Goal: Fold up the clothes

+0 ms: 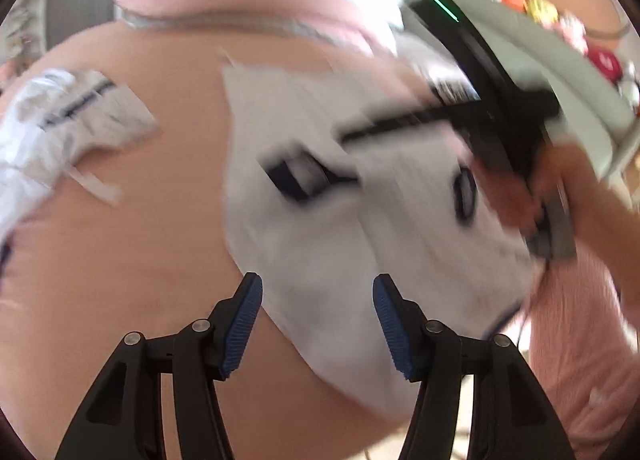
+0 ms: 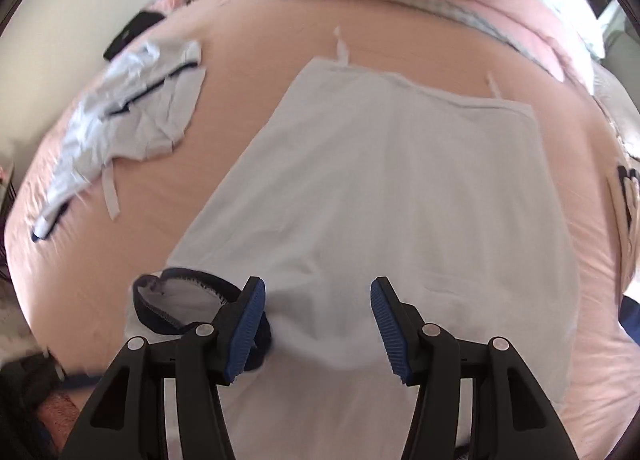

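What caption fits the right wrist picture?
Open right tool over a white garment spread on a pink bed.

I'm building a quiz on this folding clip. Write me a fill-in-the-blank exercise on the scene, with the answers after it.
1. The white garment lies spread on a bed sheet whose colour is ____.
2. The jaws of the right gripper stand ____, with nothing between them.
3. The trim of the collar by the right gripper is dark ____.
4. The crumpled garment lies to the ____ of the white garment in the right wrist view.

Missing words: pink; open; blue; left
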Motion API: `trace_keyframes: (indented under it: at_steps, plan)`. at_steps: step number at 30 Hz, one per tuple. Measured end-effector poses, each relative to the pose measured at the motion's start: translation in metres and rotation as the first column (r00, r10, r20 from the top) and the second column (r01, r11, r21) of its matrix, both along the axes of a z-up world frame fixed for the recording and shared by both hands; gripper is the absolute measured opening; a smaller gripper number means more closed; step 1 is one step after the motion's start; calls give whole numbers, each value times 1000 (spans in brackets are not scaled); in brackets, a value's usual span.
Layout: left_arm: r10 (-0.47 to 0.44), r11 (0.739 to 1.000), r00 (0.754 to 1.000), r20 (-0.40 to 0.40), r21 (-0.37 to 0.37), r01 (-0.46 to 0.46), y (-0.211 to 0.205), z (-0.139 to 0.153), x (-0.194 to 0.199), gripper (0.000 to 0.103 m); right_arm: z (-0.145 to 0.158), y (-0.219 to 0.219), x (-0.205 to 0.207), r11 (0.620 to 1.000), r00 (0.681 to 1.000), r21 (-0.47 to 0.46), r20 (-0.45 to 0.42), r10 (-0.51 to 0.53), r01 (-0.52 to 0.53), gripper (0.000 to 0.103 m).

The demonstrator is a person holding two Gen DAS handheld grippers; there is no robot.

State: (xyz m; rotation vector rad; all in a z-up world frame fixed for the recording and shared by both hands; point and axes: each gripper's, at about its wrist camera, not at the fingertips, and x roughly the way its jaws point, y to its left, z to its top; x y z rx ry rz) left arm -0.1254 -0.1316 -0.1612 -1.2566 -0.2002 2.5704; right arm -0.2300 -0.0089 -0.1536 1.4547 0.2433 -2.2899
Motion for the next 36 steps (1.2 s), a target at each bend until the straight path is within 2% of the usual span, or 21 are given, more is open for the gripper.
trace_keyframes:
  at_steps: [3,6,8,10,11,13,16,18,19,22,23,25,26,28,30,34,36]
  plan:
    - [-22,998,999,36,-55,24,-6,-7,-33,55,9,7,19,997,998,-53,3,55,-55,55]
    - [-64,991,993,97,-115,75,-8,-18,-66,55,2,-7,39,987,989,-60,29,148,-146,55]
    - [-80,984,990,120,-150,97,-8,-23,-85,55,-9,-24,51,975,976,-41,26,218,-217,55]
    - [-64,985,993,96,-155,79,-3,-25,-87,55,-27,-33,55,973,973,22,47,227,-228,55]
    - [-46,987,996,79,-149,58,-3,-26,-87,55,-36,-37,57,971,971,52,58,230,-233,55]
    - [30,995,998,56,-100,-24,-4,-34,-91,55,-43,-35,57,979,978,34,54,200,-202,55]
    - [102,991,987,125,71,-111,-21,-52,-104,55,-40,-28,58,980,977,16,74,198,-200,55]
    - [108,988,989,105,96,-118,-25,-50,-98,55,-39,-23,57,978,975,11,91,204,-206,55]
    - [106,990,991,85,81,-113,-26,-46,-94,55,-35,-18,54,982,977,-9,100,187,-187,55]
    - [86,994,996,32,60,-88,-28,-31,-75,55,-19,-1,45,984,989,-146,83,119,-106,55]
    - [83,994,996,24,65,-84,-29,-27,-69,55,-18,2,41,983,991,-161,83,104,-90,55]
    - [54,997,998,40,56,-56,-27,-21,-59,55,-23,3,35,995,995,-95,85,51,-43,55]
    - [24,999,998,50,28,-26,-23,-18,-54,55,-26,4,35,996,995,-84,97,36,-28,55]
    - [-37,998,997,70,-53,40,-10,-10,-40,55,-26,15,42,990,991,-137,131,36,-18,55]
    - [-73,988,992,100,-129,86,7,-4,-26,55,-26,24,56,990,989,-139,136,53,-34,55]
    - [-114,979,983,141,-153,136,36,-4,10,55,-24,41,84,997,989,-58,140,54,-46,55]
    - [-139,975,979,147,-152,161,52,-9,25,53,-19,54,96,998,990,-55,133,35,-28,55]
